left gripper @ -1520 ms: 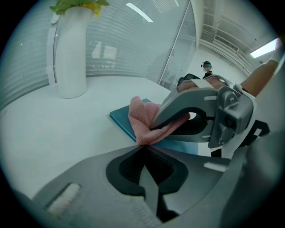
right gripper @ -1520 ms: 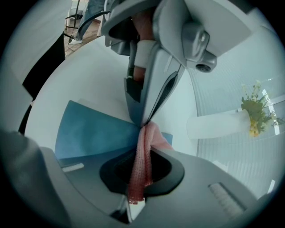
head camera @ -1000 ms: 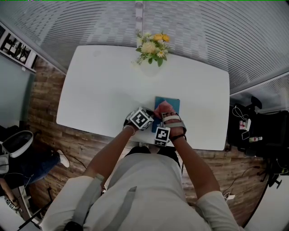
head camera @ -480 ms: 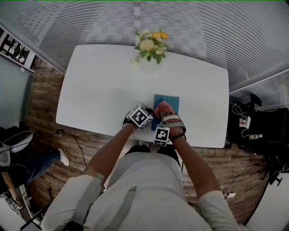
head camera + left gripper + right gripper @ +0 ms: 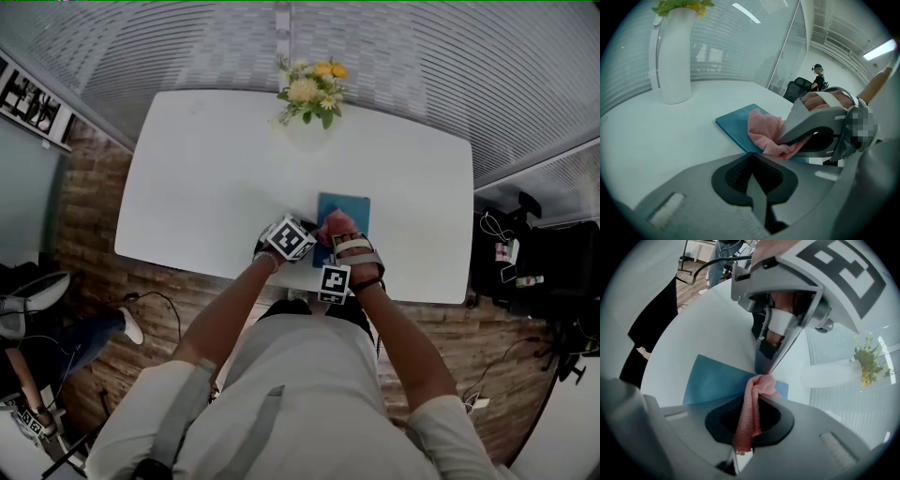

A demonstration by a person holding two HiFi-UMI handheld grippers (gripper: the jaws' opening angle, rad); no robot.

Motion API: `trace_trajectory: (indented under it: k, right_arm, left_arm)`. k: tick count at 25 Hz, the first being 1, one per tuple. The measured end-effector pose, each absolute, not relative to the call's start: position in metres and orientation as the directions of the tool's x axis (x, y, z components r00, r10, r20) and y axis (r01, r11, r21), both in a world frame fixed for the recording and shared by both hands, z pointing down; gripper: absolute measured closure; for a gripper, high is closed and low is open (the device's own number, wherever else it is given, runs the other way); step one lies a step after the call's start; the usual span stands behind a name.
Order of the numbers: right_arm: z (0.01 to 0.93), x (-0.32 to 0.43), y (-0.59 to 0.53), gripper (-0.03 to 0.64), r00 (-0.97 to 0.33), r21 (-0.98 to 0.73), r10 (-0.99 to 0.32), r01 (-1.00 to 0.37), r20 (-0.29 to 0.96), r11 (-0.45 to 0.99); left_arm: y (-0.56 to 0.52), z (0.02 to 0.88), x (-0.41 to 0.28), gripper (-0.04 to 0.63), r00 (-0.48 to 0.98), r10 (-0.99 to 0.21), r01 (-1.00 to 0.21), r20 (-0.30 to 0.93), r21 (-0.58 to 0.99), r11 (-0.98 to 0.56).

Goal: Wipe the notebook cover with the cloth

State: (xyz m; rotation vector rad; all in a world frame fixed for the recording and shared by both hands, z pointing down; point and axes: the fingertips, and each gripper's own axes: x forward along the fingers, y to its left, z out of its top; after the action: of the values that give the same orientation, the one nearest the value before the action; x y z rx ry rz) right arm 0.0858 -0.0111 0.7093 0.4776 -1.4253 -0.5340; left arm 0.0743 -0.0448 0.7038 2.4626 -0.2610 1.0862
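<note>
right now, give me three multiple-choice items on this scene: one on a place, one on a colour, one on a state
1. The pink knitted cloth sits: A on the flat teal notebook B in a bowl C on a chair
2. The tall smooth vase is: A black B white C red
3. On the left gripper the jaws are: A shut, empty B gripping the cloth C wide apart
1 A, it rests on the cover; 2 B, plain white body; 3 A, they meet, nothing between.

Head view looks steeply down on the table; both low, close gripper views share the notebook.
</note>
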Motion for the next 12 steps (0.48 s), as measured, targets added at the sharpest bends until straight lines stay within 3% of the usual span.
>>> trace_trajectory:
  k: [12]
  right_arm:
    - [0.7086, 0.0833, -0.0012, 0.614, 0.060, 0.601, -0.605, 0.071, 0.794, 0.796]
  left_arm:
    - [-0.0454, 0.7024, 0.0760, 0.601, 0.678, 0.002, -0.335, 0.735, 0.312, -0.889]
